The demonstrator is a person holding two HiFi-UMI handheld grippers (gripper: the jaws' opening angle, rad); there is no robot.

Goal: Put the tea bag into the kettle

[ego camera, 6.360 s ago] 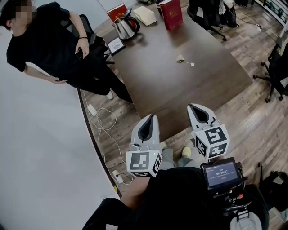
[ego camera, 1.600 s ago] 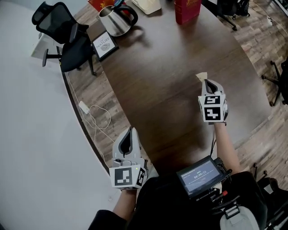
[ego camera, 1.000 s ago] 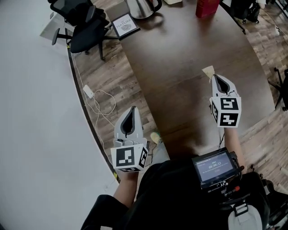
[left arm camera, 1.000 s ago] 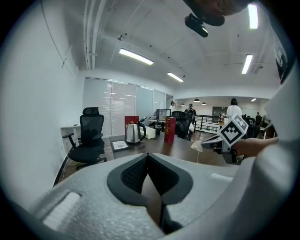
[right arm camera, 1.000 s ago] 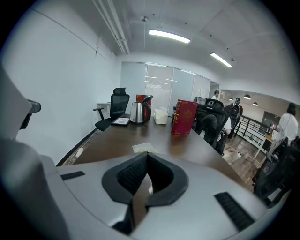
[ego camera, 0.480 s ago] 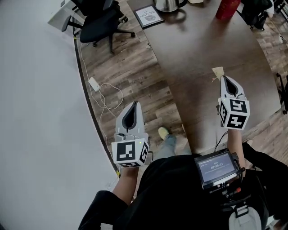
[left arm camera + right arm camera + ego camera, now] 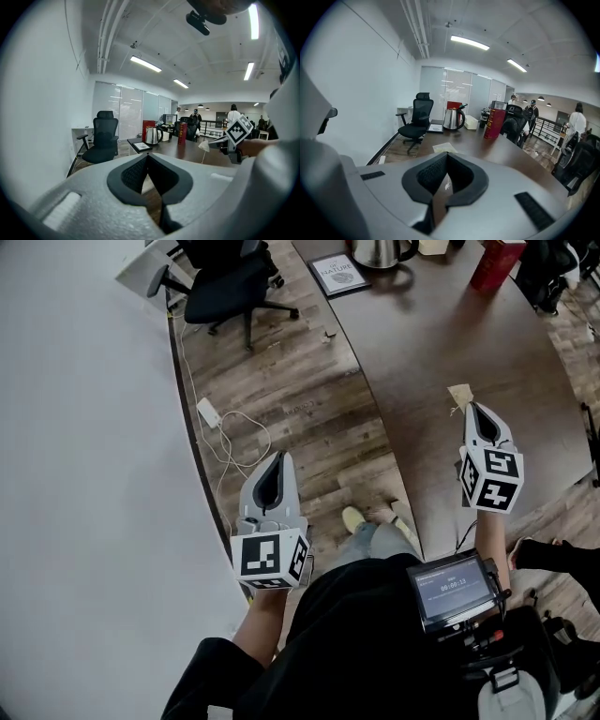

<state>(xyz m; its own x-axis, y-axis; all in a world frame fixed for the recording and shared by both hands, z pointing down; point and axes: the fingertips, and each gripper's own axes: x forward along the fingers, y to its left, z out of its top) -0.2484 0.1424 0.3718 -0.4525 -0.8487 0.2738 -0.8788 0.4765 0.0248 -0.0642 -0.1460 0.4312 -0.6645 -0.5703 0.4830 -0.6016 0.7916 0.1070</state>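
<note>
Right gripper (image 7: 475,409) jaws pinch the tea bag (image 7: 459,394) above the table (image 7: 441,334); left gripper (image 7: 277,458) jaws closed, empty

We wear a black top (image 7: 356,643), pale jeans (image 7: 372,546) and yellow-green shoes (image 7: 354,518); our left gripper (image 7: 277,457) and right gripper (image 7: 474,409) are grey shells bearing black-and-white marker cubes (image 7: 270,557).

Left gripper (image 7: 275,459): over the wood floor, left of the table edge, nothing at its tip.
Right gripper (image 7: 478,410): over the table, tip pinching the tea bag.
Tea bag (image 7: 460,395): tan, sticking out past that tip.
Table (image 7: 431,334): dark brown, curved edge.
Kettle (image 7: 379,251): steel, at the table's far end, cut off by the frame's top.
Picture frame (image 7: 339,275): on the table, just left of the kettle.
Red box (image 7: 496,264): right of the kettle.
Chair (image 7: 230,282): black, on the floor left of the table.
Cable (image 7: 225,442): white, loose along the wall.
</note>
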